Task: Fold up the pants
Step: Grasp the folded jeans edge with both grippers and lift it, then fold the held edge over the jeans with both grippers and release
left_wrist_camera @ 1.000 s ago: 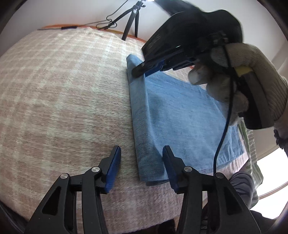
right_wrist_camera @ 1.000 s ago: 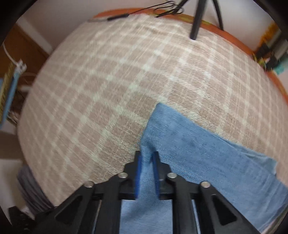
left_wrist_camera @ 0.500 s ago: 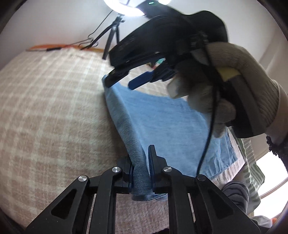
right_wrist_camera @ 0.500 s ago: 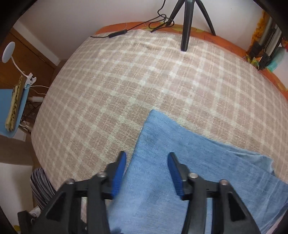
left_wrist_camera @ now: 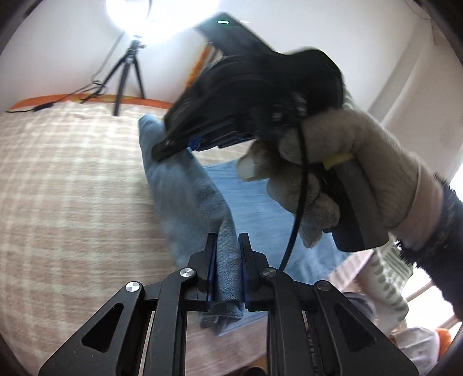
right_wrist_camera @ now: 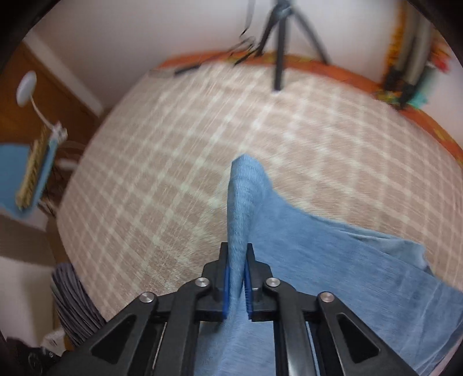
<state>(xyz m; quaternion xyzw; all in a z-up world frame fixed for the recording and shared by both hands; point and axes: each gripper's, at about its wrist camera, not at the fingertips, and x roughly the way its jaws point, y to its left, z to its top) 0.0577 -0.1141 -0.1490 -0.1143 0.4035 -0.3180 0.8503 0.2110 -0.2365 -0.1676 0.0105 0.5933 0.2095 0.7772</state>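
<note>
Light blue denim pants (left_wrist_camera: 185,196) lie folded on a beige checked bed cover (left_wrist_camera: 63,179). My left gripper (left_wrist_camera: 227,243) is shut on the near end of the pants' folded edge and holds it raised. My right gripper (right_wrist_camera: 236,254) is shut on the far end of the same edge, which stands up as a ridge (right_wrist_camera: 241,196). The right gripper (left_wrist_camera: 173,147), held in a gloved hand (left_wrist_camera: 332,162), also shows in the left wrist view. The rest of the pants (right_wrist_camera: 361,274) lies flat to the right.
A black tripod (left_wrist_camera: 127,78) stands at the far edge of the bed under a bright ring light (left_wrist_camera: 162,11). An orange border (right_wrist_camera: 347,72) runs along the bed's far side. A wooden cabinet (right_wrist_camera: 43,95) and grey striped cloth (right_wrist_camera: 72,303) are at the left.
My right gripper was open half a second ago and has shut on the pants' edge. Both grippers have lifted the folded edge off the bed cover.
</note>
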